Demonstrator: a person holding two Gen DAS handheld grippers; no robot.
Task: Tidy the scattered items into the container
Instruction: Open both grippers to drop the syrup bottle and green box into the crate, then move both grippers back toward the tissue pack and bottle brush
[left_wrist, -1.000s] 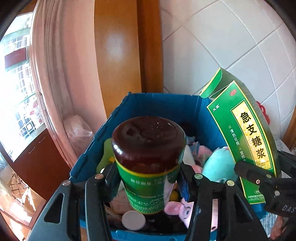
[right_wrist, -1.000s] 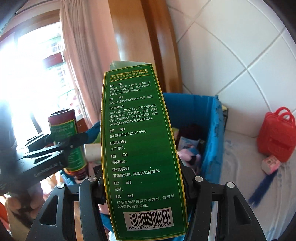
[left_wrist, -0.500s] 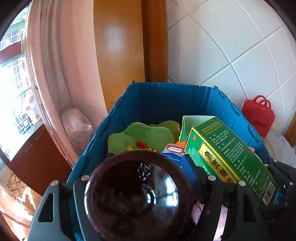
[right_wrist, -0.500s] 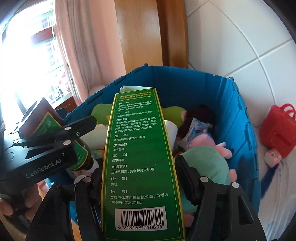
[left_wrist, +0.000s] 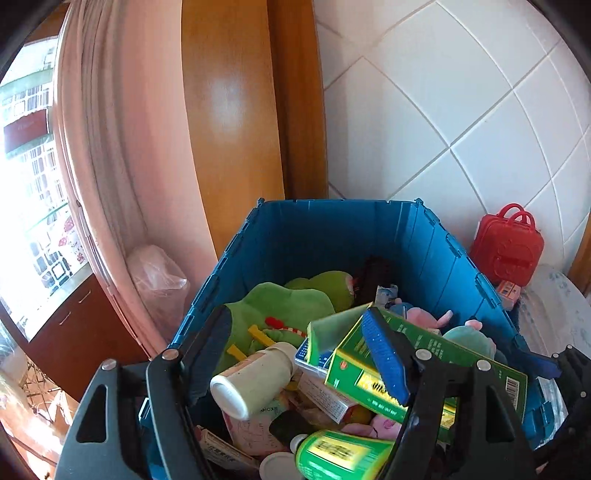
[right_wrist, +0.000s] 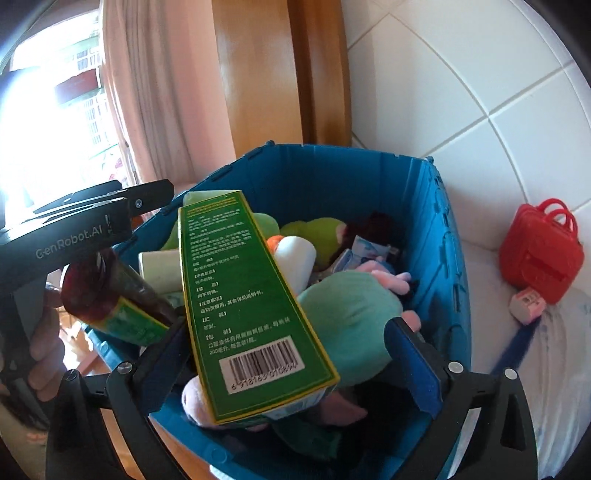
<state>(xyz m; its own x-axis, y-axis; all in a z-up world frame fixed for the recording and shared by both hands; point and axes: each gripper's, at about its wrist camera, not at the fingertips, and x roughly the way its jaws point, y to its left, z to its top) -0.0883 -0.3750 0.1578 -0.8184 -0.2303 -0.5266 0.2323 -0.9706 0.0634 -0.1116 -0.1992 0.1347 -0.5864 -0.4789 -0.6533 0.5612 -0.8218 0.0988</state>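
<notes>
The blue crate (left_wrist: 332, 202) (right_wrist: 351, 148) holds plush toys, boxes and a white bottle (left_wrist: 255, 376). My left gripper (left_wrist: 295, 358) is open over its near end. The brown bottle with a green label (left_wrist: 338, 458) (right_wrist: 110, 295) is free of the pads, tilted and blurred just below them. My right gripper (right_wrist: 291, 343) has its jaws opening wide. The green medicine box (right_wrist: 251, 306) (left_wrist: 424, 373) slants between them onto the toys. It leans near the left finger, and the right pad (right_wrist: 413, 363) stands well clear of it.
A red toy bag (right_wrist: 541, 254) (left_wrist: 508, 245) and a small pink box (right_wrist: 528, 304) sit on the white surface right of the crate. Behind are a tiled wall, a wooden frame and a pink curtain (left_wrist: 122, 147). A hand (right_wrist: 44, 332) holds the left gripper.
Both pairs of jaws have spread. The brown bottle has come out of the left jaws and dropped lower. The green box has tipped down into the crate, no longer pinched.
</notes>
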